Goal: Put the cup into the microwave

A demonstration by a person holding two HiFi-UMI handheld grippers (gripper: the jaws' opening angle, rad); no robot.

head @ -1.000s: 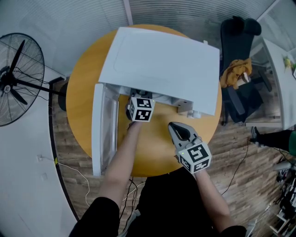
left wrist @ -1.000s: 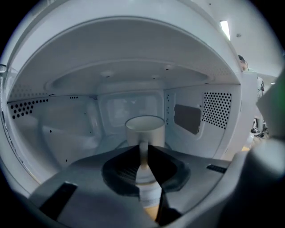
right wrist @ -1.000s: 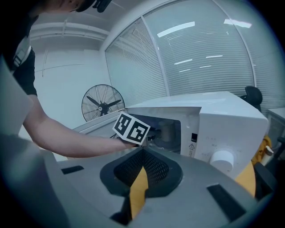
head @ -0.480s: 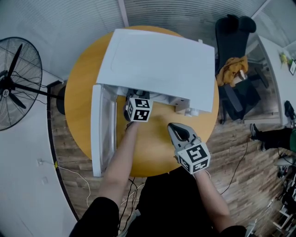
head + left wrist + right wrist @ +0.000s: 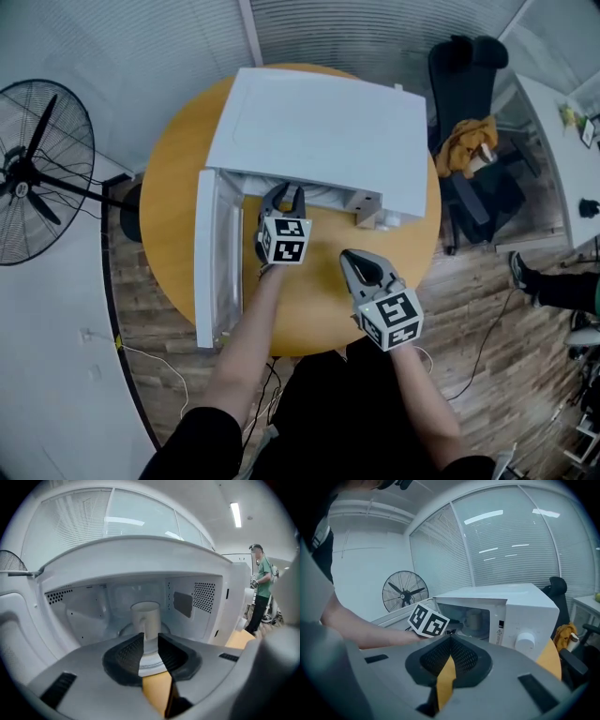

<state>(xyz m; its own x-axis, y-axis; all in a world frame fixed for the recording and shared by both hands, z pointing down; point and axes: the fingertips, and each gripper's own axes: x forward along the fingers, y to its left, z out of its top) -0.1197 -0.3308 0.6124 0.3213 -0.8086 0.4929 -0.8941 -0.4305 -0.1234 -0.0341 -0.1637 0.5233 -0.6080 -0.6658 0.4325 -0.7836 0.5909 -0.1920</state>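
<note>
Nearest the person, the right gripper hovers over the bare surface, its jaws closed tip to tip on nothing. It is well right of the work and plays no part here.

A little farther and to the left, the left gripper sits just outside the mouth of the microwave. Its jaws stand a little apart and hold nothing. The cup shows through the gap between them, upright on the turntable well inside the cavity and clear of both pads. From above the cup is hidden under the microwave's top.

The cup looks placed, so the step in hand is probably to clear out and shut the door. To do it well, the left gripper should come straight back toward the near side with its jaws kept apart. The cup's handle seems to face the opening and could be caught.

The door stands swung out on the left, and its near end reaches about to the surface's rim. The open room is the bare strip between the door and the right gripper. The door's swing crosses that strip, so the left gripper and arm must be out of it first.
</note>
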